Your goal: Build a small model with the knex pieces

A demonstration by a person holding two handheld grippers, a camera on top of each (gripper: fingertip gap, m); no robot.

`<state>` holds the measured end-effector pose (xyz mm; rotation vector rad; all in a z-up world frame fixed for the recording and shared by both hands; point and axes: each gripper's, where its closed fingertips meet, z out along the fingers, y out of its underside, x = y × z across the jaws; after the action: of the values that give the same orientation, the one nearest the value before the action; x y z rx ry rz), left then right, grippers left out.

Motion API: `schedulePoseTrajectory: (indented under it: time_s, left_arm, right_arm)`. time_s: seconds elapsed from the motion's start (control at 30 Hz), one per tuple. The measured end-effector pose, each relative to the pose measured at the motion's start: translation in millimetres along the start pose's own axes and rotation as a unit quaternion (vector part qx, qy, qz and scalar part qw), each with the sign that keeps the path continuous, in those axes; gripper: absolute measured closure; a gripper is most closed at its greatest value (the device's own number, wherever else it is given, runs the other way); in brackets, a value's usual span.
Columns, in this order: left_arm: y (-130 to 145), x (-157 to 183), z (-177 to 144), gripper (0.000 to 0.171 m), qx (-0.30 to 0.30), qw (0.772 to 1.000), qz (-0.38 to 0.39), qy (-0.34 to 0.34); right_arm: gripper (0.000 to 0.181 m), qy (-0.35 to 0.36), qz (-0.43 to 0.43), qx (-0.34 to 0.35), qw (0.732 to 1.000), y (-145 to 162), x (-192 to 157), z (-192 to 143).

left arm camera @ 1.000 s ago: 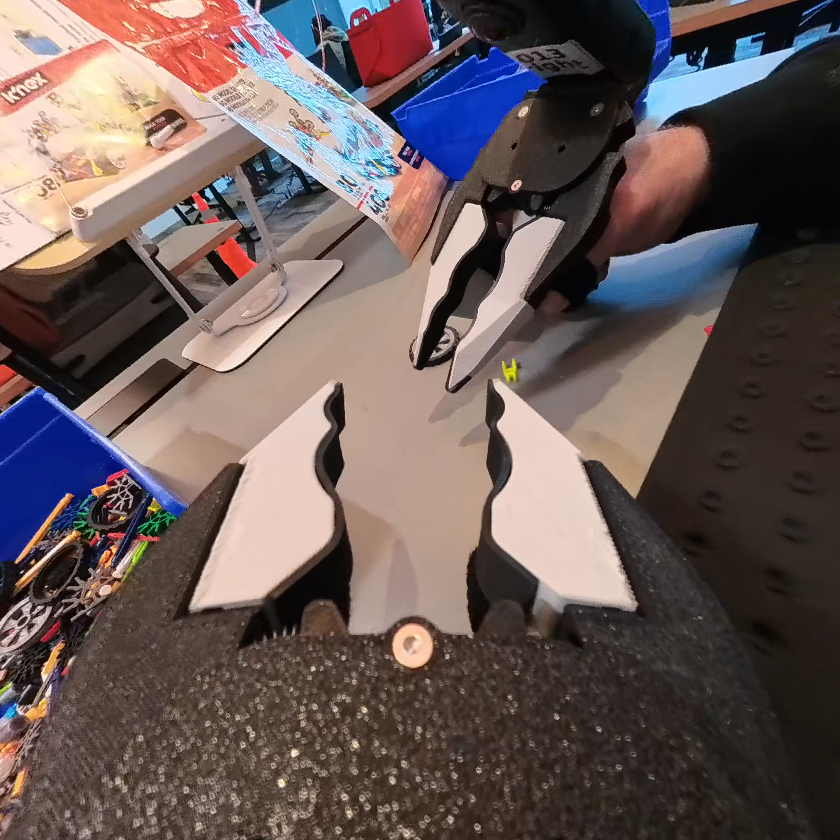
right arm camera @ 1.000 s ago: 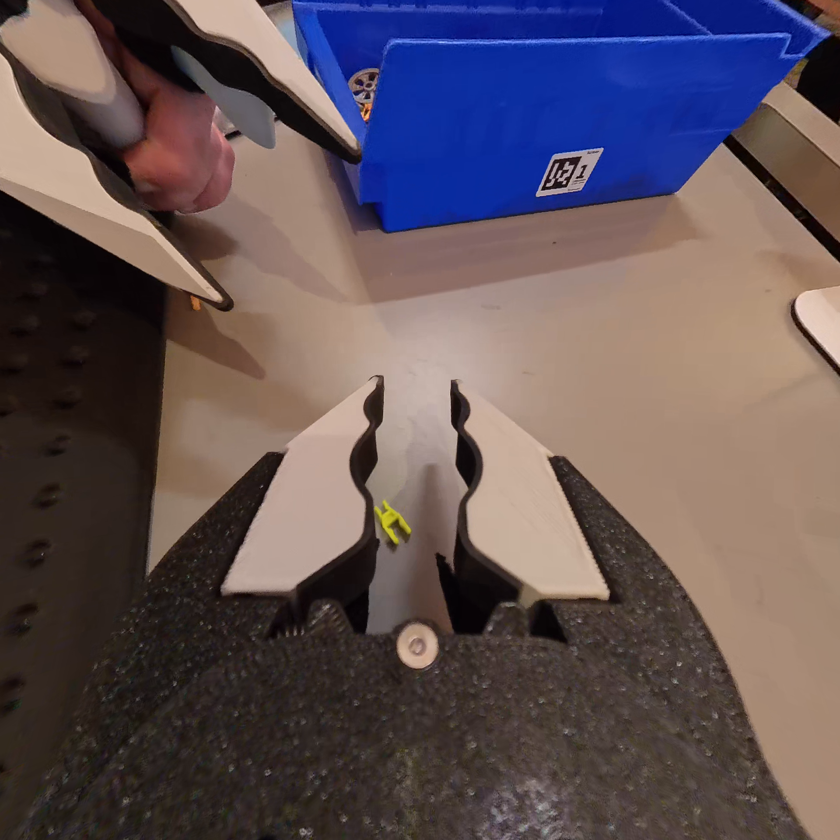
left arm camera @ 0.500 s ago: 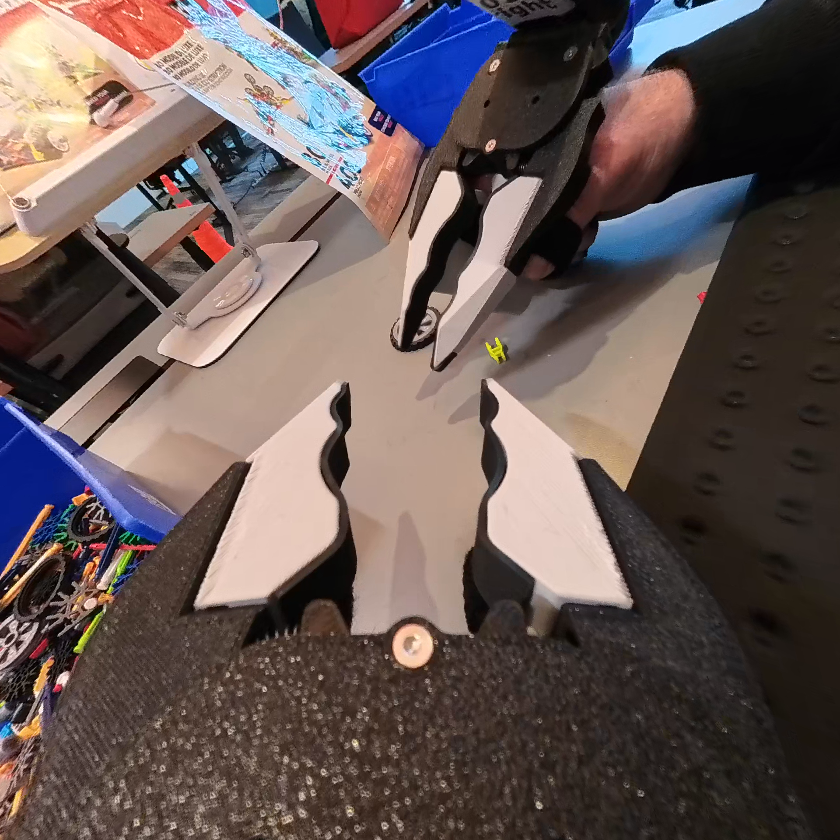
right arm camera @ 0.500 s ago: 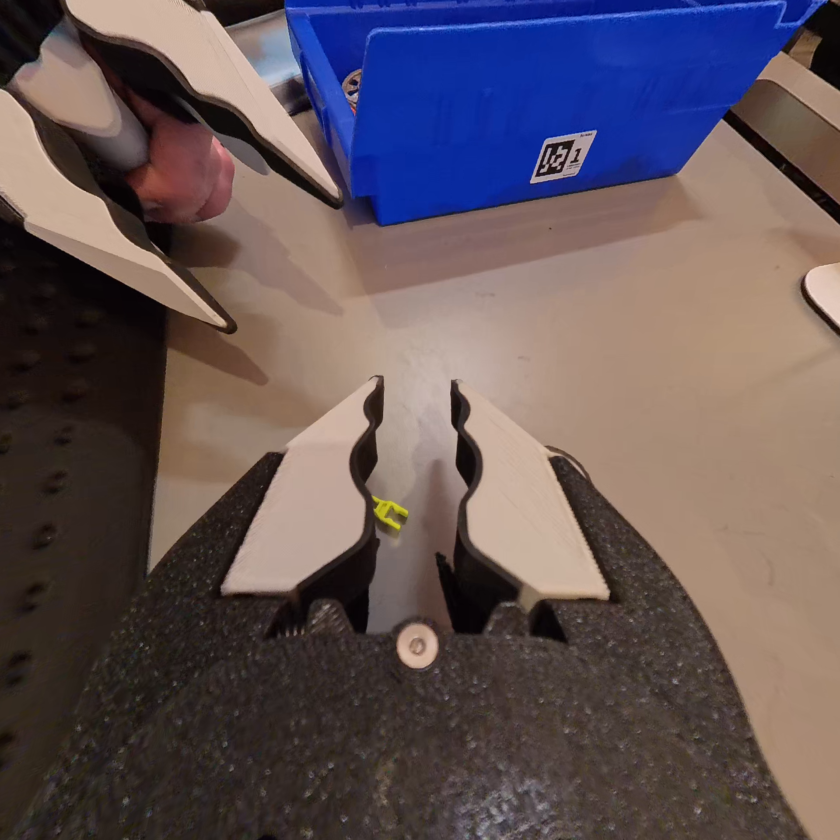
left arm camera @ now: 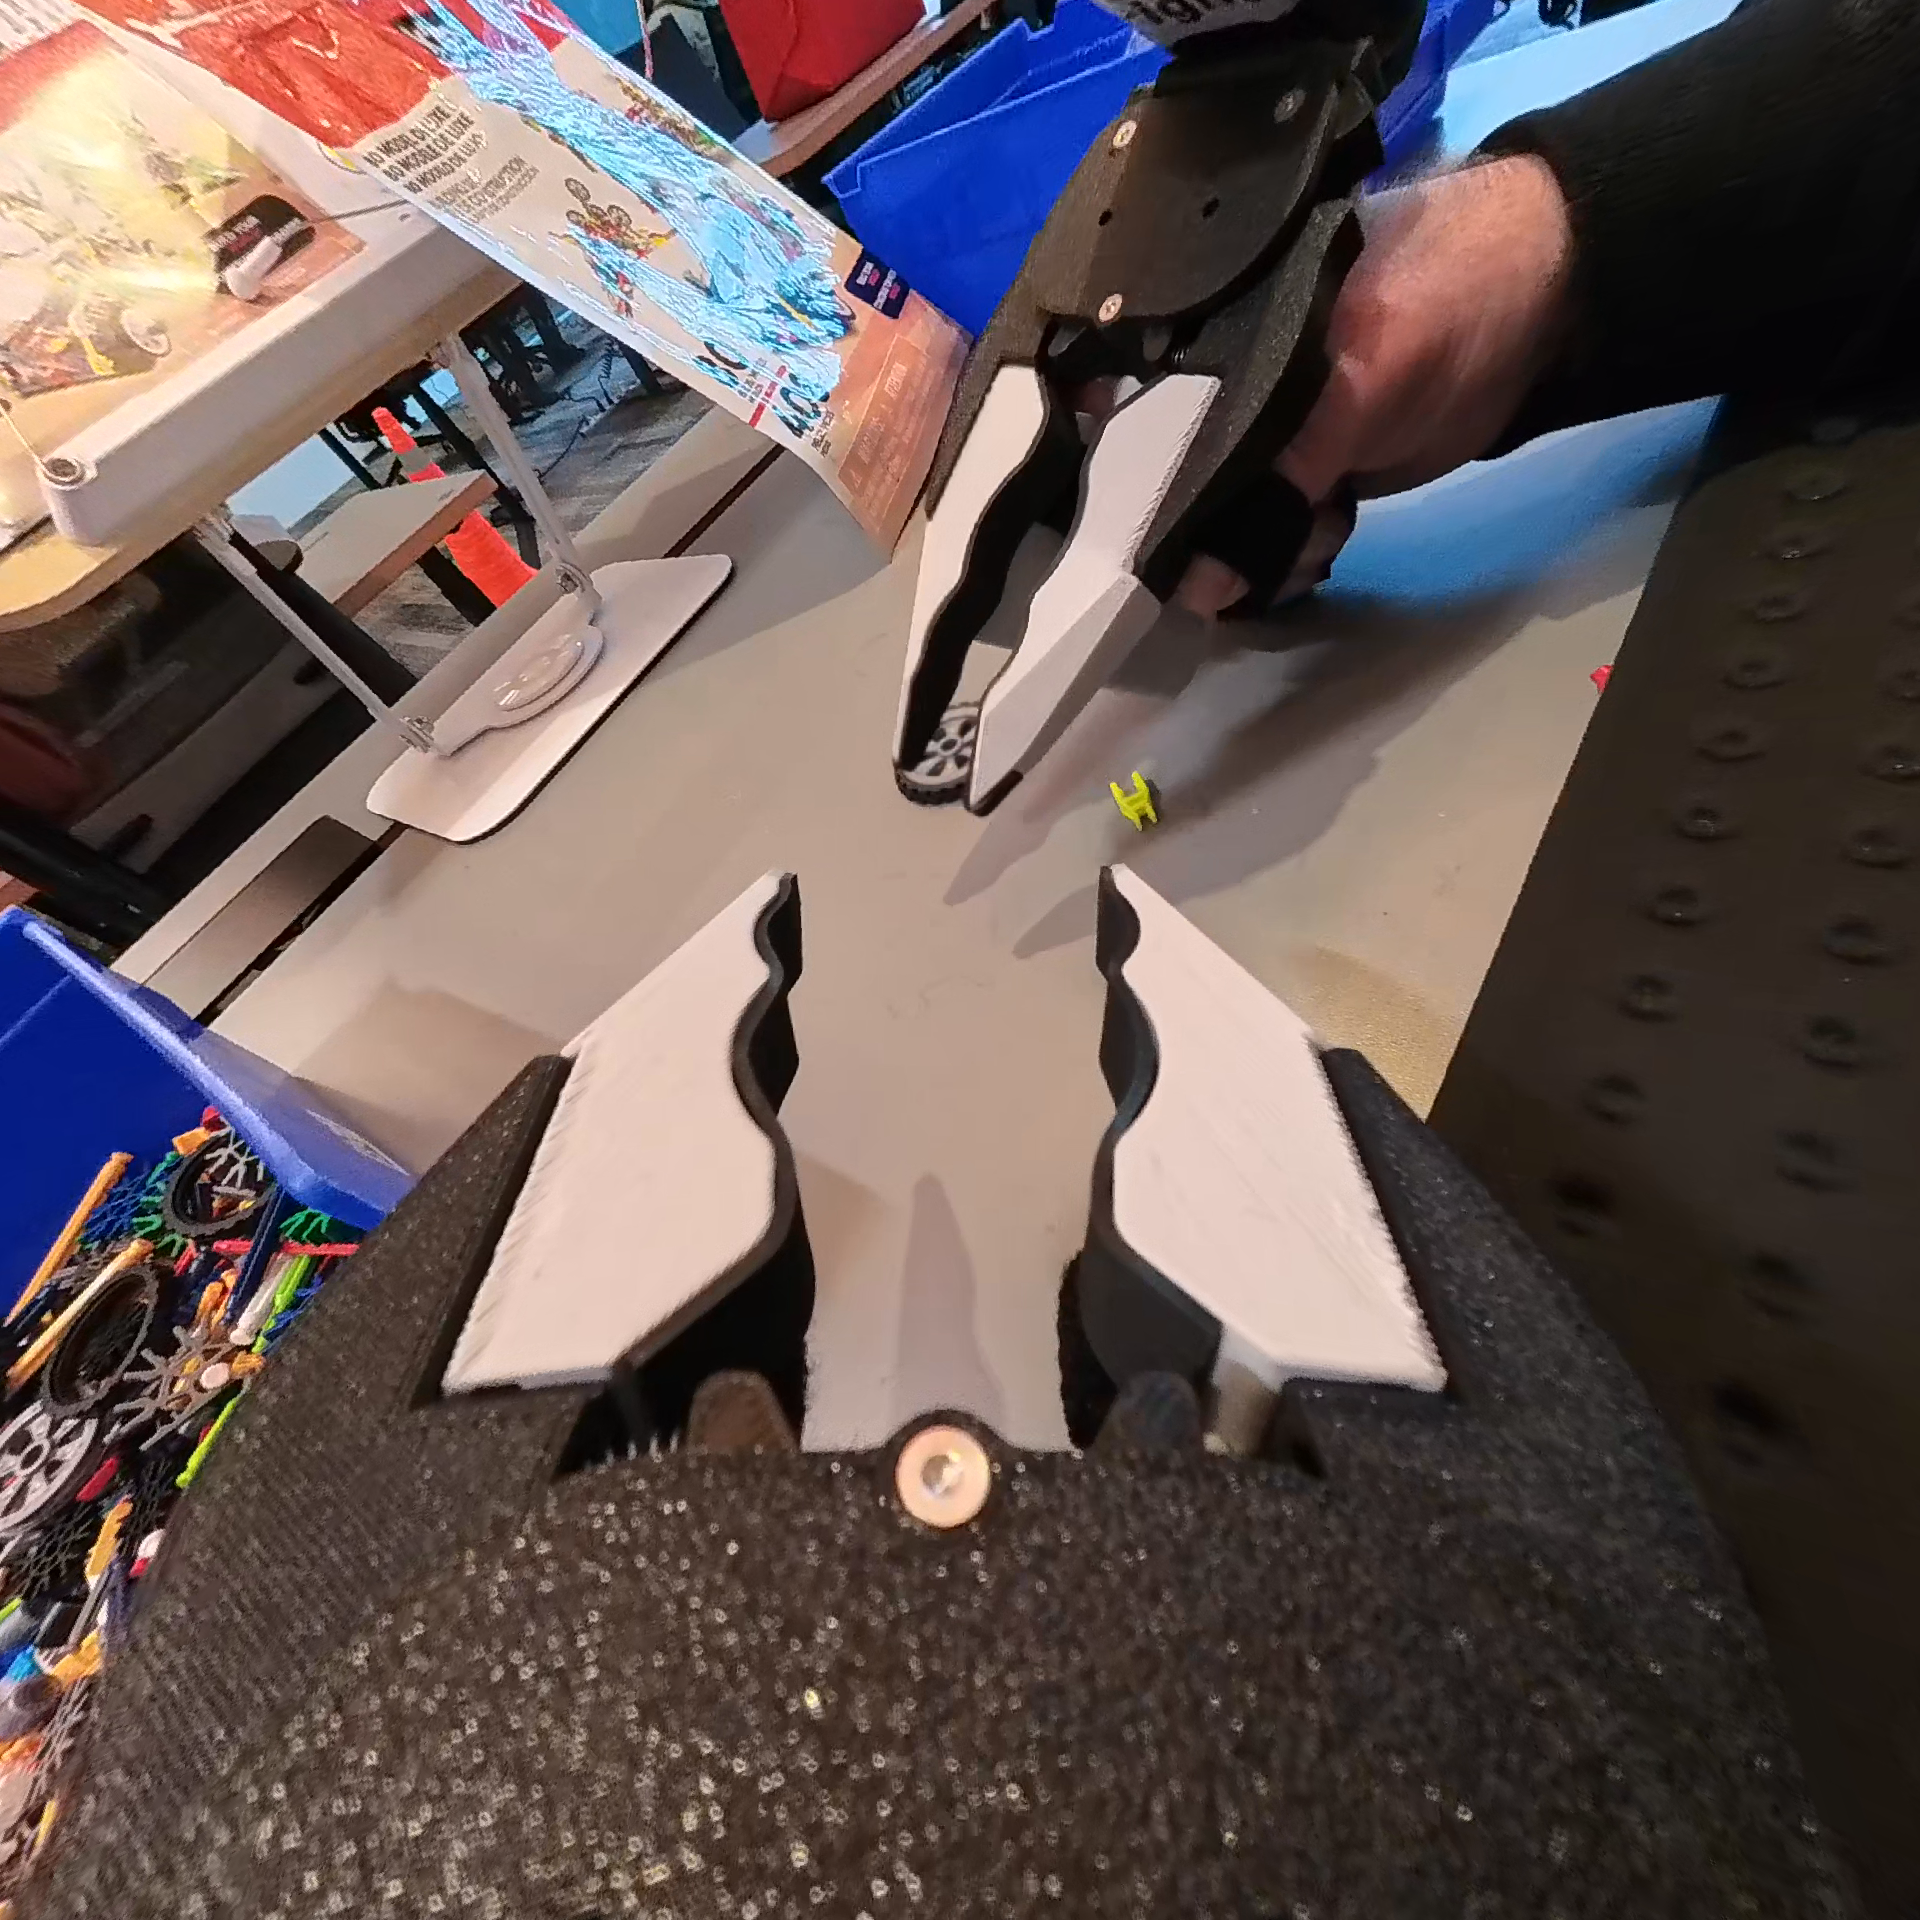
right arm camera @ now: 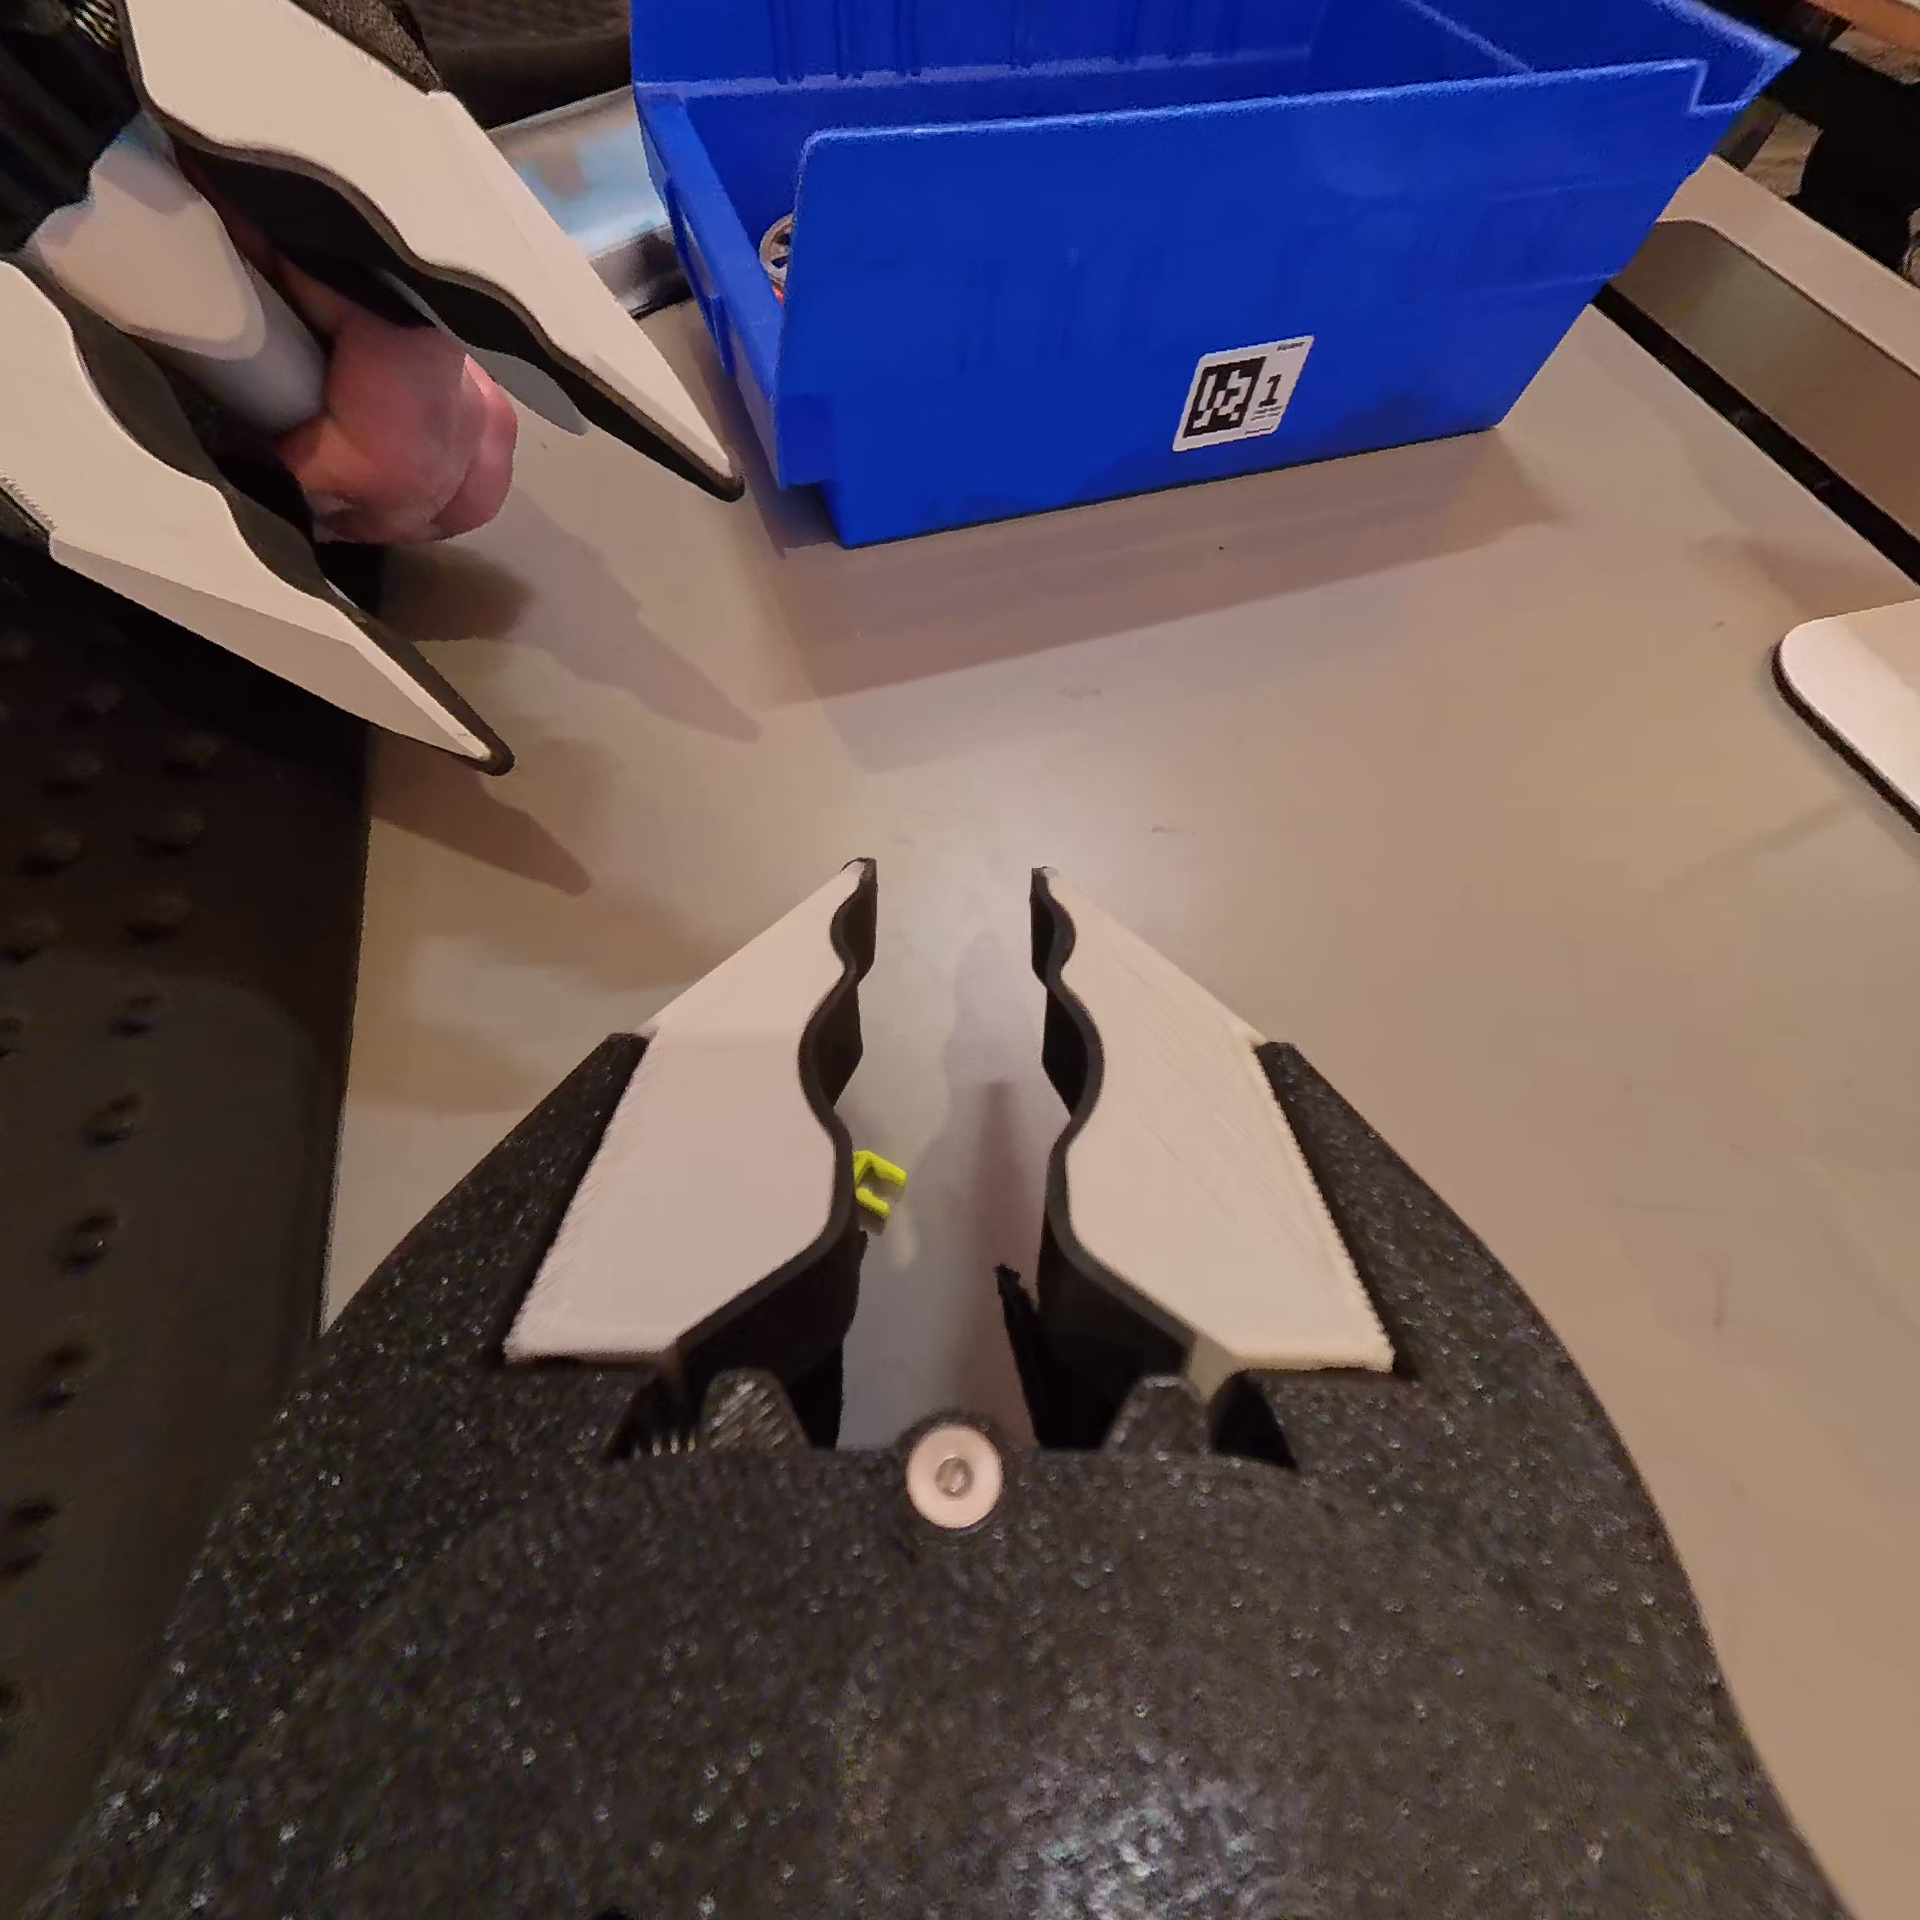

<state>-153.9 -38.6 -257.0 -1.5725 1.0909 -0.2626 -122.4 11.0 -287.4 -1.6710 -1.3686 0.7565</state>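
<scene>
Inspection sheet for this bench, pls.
Surface: grey table, black mat along one edge.
Job's things: wheel and yellow clip on the table; blue bin of parts.
Clutter: red bit at the mat edge.
Grippers: left gripper open, empty; right gripper open, fingers at the wheel, contact unclear.
Cables: nothing seen.
Surroundings: white stand with printed sheets; other tables behind.
</scene>
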Motion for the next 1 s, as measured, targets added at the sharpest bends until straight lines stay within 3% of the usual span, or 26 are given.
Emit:
schedulePoseTrajectory:
  time_s: [0.47,1.0]
  left_arm:
    - [-7,-10,-9,0.115,0.033,0.999,-0.034,-0.004]
    - [13,-7,6,0.115,-0.035,0.999,-0.001,-0.021]
  right_arm:
    - [0.152,0.045,-0.009,0.042,0.998,-24,19,-22]
    - [0.151,0.106,-0.007,0.058,0.993,-27,47,-51]
